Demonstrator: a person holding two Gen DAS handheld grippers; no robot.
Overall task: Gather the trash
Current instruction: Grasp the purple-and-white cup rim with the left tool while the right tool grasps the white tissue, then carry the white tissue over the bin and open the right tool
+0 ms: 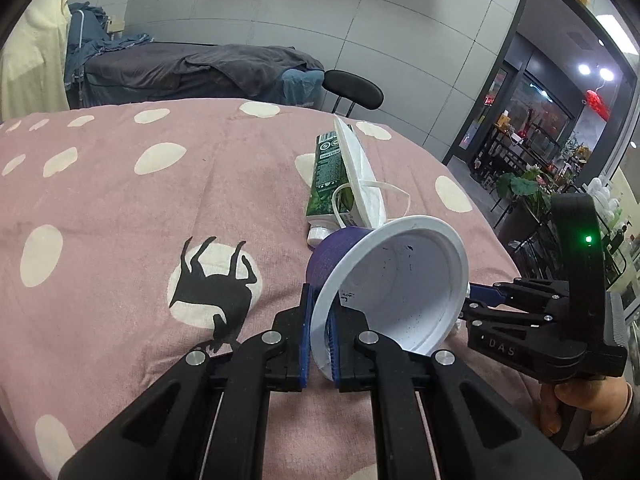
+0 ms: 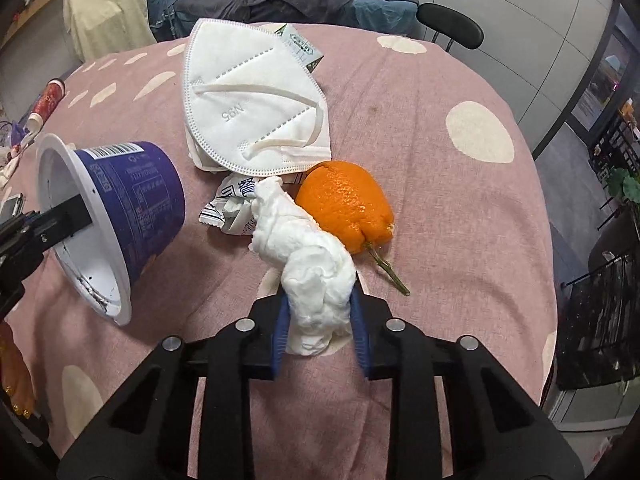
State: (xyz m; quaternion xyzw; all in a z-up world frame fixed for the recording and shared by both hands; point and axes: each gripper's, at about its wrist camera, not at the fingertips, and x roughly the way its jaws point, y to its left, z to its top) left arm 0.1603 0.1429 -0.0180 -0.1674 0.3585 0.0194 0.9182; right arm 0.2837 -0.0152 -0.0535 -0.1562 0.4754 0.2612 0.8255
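Note:
A purple paper cup (image 1: 392,280) with a white inside lies tilted on its side on the pink dotted cloth (image 1: 120,208). My left gripper (image 1: 320,330) is shut on its white rim, one pad inside and one outside. In the right wrist view the same cup (image 2: 132,208) is at the left, with a finger (image 2: 68,216) of the left gripper reaching into it. My right gripper (image 2: 320,312) is shut on a crumpled white tissue wad (image 2: 316,268). An orange (image 2: 348,208) with a stem lies just behind the tissue. In the left wrist view the right gripper (image 1: 468,302) sits beside the cup's mouth.
A white N95 mask (image 2: 256,100) lies behind, over a green toothpaste tube (image 1: 328,176). A crumpled printed wrapper (image 2: 226,206) lies between cup and tissue. A red tube (image 2: 48,100) is at the far left. A black chair (image 1: 352,92) stands beyond the round table's edge.

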